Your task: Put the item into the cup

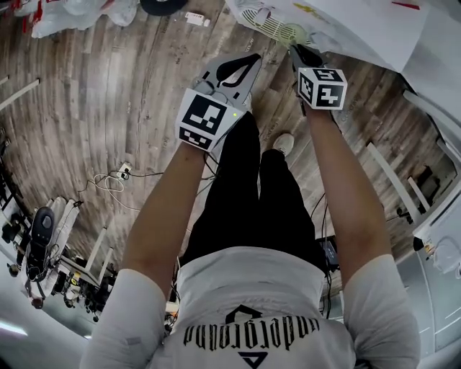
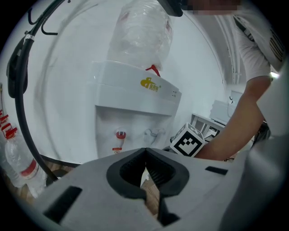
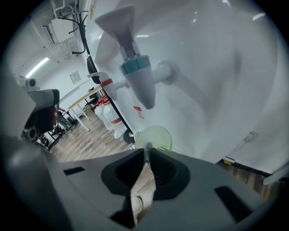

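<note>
The step in hand looks like the delivery: the item is gripped and has been brought up to the cup, but it is not yet inside. In the right gripper view the right tongs (image 3: 146, 153) stand narrow, pinching a thin beige item (image 3: 143, 185) that looks like a folded paper sachet. Its upper edge is caught at the tips and the rest hangs back through the gap. Just beyond the tips stands the pale green cup (image 3: 153, 137), under the blue tap (image 3: 137, 76) of a white water dispenser (image 2: 135, 94). In the head view the cup (image 1: 294, 32) shows only as a small greenish rim beside the dispenser's drip tray (image 1: 263, 21), with the right tongs (image 1: 302, 54) close before it. The left tongs (image 2: 145, 151) are closed tip to tip with nothing between them. They point at the dispenser front and appear to have no part in this step. The next move probably calls for bringing the tips of the right tongs squarely over the cup's mouth and low enough to clear its rim, while keeping under the tap. The tongs would then part so that the item falls in rather than catching on the edge. The cup looks light, so a nudge from the tongs could shift or tip it.
</note>
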Demonstrator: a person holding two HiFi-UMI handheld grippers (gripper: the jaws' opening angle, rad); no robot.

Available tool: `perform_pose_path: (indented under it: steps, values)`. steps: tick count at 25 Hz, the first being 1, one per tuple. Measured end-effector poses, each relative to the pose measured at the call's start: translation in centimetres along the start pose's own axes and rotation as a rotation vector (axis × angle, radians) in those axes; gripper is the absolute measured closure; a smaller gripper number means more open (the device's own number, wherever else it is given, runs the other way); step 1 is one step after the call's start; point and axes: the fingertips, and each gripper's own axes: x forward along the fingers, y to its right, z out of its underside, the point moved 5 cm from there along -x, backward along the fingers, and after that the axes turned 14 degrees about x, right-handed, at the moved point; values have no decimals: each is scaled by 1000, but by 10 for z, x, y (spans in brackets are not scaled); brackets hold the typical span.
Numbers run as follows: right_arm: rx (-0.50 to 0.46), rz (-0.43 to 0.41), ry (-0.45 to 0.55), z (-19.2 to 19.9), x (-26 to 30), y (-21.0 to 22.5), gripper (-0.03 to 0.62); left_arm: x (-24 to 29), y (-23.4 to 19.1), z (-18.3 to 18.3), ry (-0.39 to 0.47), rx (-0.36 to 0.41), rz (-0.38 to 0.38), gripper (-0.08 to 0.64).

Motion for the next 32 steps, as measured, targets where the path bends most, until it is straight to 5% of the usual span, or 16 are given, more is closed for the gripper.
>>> perform_pose_path:
  steps: [15, 24, 32]
  values:
    - [-7, 31, 0, 2, -13, -8, 437, -9, 3, -10, 9, 14, 0, 552]
    - [-103, -26, 92, -21, -109, -45, 439, -54, 30, -68, 57, 65, -32, 552]
    - [-272, -96, 191, -39, -254, -88, 451, -119, 91, -147, 98, 111, -98, 552]
